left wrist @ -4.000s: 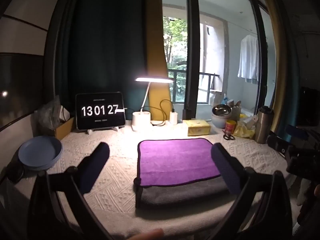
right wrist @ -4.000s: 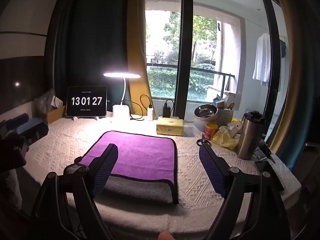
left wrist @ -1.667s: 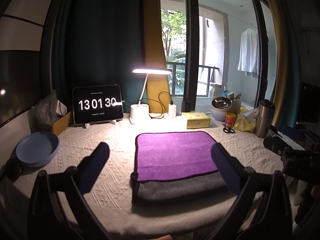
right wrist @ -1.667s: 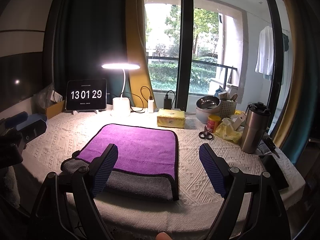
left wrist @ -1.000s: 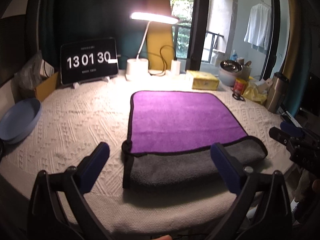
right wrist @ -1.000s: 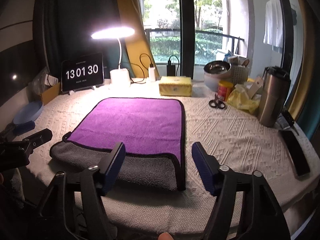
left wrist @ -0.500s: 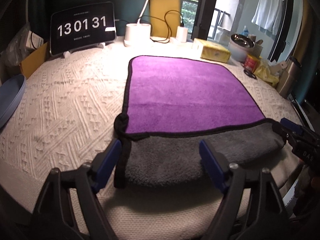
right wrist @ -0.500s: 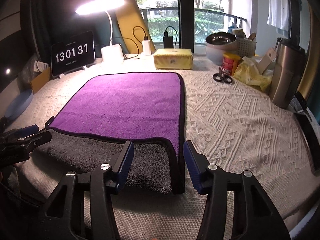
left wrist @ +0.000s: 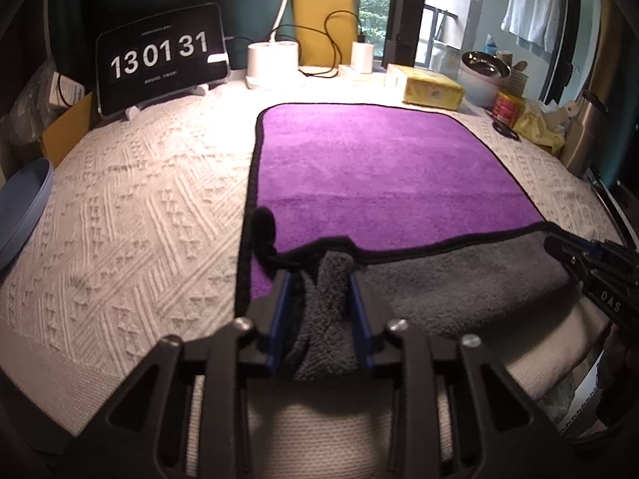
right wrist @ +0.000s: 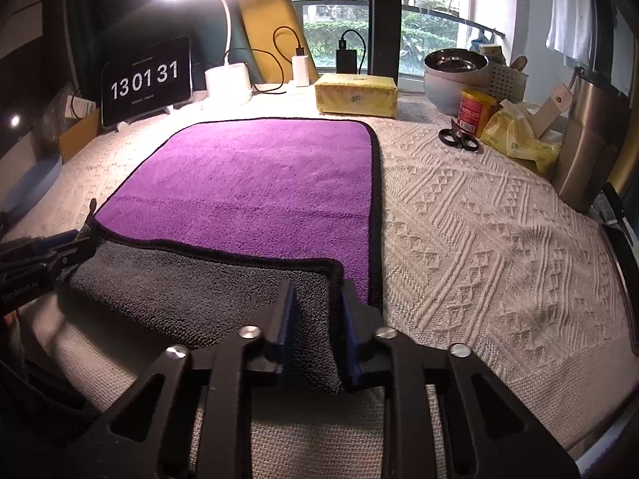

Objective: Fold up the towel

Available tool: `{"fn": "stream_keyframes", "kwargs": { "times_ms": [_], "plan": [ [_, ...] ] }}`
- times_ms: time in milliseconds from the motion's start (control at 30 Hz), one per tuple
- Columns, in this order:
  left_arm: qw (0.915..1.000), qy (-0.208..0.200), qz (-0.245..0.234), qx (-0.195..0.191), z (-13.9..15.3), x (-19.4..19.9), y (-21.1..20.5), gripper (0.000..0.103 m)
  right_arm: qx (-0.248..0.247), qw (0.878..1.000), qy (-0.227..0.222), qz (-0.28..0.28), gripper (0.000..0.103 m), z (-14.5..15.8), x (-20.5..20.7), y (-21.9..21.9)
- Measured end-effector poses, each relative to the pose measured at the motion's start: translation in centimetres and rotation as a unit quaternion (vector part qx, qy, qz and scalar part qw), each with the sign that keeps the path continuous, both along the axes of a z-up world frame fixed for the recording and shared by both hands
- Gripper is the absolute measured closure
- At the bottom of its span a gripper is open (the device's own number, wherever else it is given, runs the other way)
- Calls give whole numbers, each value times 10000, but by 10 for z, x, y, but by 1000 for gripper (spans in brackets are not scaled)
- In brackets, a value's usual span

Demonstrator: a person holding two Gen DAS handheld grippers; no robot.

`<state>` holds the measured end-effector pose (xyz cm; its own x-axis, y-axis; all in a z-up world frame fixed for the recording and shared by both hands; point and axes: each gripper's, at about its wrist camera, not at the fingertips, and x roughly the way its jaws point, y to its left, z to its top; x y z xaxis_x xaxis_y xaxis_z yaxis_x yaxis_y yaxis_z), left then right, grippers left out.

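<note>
Towel (left wrist: 383,167) (right wrist: 255,183): purple face up, grey underside, black piped edge; lies flat on the white knitted tablecloth (left wrist: 131,215) (right wrist: 491,239) in the middle of the table, its near strip turned over so the grey side shows along the table's front edge

Left gripper (left wrist: 319,295) (right wrist: 44,255): clenched on the near left corner of the towel; a bunched ridge of grey pile stands up between its blue pads (left wrist: 279,307), and the black edging is puckered just beyond the tips

Right gripper (right wrist: 317,315) (left wrist: 579,263): clamped on the near right corner of the towel; grey cloth and black edging pinched between its blue pads (right wrist: 289,319)

Clock (left wrist: 159,56) (right wrist: 145,78): dark screen on a stand, back left of the table, reading 13 01 31

Lamp (right wrist: 227,76): lit, white base just right of the clock; in the left view only its base (left wrist: 271,56) and stem show

Tissue pack (left wrist: 431,86) (right wrist: 355,94): yellow, behind the towel's far right corner

Chargers (right wrist: 299,66): plugged in with cables, behind the tissue pack

Blue plate (left wrist: 24,211) (right wrist: 32,183): at the left edge of the table, well apart from the towel

Scissors (right wrist: 459,137): black handles, right of the towel

Red tin (right wrist: 475,111), steel bowl (right wrist: 455,64), yellow bag (right wrist: 519,139): grouped at back right

Steel flask (right wrist: 591,139): upright at the far right
</note>
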<state>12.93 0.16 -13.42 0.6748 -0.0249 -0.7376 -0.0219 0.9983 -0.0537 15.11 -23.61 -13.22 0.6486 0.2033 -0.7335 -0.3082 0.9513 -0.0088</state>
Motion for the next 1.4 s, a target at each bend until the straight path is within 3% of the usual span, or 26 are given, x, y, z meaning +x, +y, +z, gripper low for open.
{"fn": "stream_keyframes", "kwargs": {
  "times_ms": [67,100,333,833,1400],
  "plan": [
    [10000,-57,-48,59,2,-2,-3,81,-110,9999,-88,9,96,0,-2,2],
    [9999,-88,-94,13,2,-3,-3,86,-133,9998,-116,27,96,0,-3,2],
    [9998,-152,-86,-122,8,-8,-1,89,-183,9989,-429,11,98,14,-13,-1],
    [9965,-794,-199,-170,61,-2,-2,89,27,9934,-1142,26,98,60,-8,0],
    [9903,-1379,-165,-111,97,44,6,89,119,9862,-1650,63,98,88,44,2]
  ]
}}
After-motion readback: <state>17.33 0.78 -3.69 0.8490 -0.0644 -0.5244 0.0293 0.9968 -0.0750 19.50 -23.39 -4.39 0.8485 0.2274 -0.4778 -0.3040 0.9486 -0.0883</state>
